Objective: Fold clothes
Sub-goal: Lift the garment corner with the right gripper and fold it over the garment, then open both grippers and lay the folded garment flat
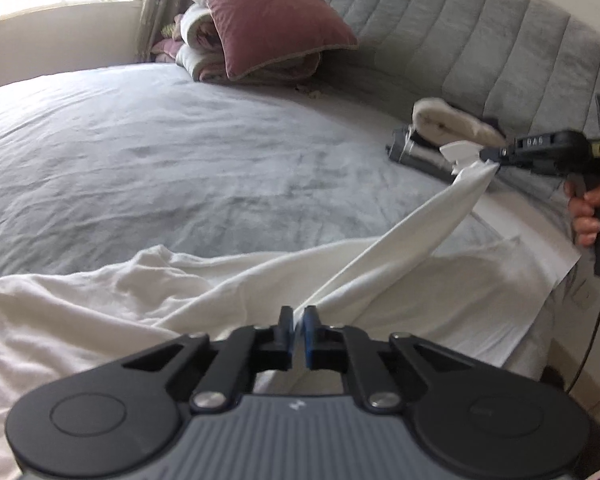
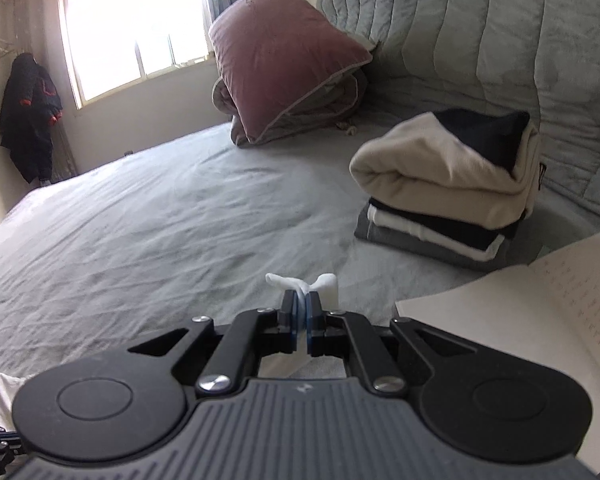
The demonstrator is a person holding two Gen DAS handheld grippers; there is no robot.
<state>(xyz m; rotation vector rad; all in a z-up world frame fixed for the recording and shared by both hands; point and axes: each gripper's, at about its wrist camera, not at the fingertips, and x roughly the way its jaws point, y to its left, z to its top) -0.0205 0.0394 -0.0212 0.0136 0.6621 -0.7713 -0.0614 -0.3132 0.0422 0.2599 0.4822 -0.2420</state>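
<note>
A white garment (image 1: pixel 112 280) lies rumpled across the near side of the grey bed (image 1: pixel 180 152). My left gripper (image 1: pixel 299 320) is shut on one edge of it. From there a taut band of the cloth rises to the right, where my right gripper (image 1: pixel 496 158) pinches its other end above the bed. In the right wrist view the right gripper (image 2: pixel 301 306) is shut, with a small tuft of the white garment (image 2: pixel 284 282) sticking out past the fingertips. A person's hand (image 1: pixel 588 212) holds the right gripper's handle.
A stack of folded clothes (image 2: pixel 448 188), cream on top of dark and grey ones, sits by the padded headboard (image 2: pixel 500 40). A pink pillow (image 2: pixel 280 48) leans on rolled bedding at the back. An open book (image 2: pixel 540 312) lies at the bed's right edge. A dark jacket (image 2: pixel 28 112) hangs by the window.
</note>
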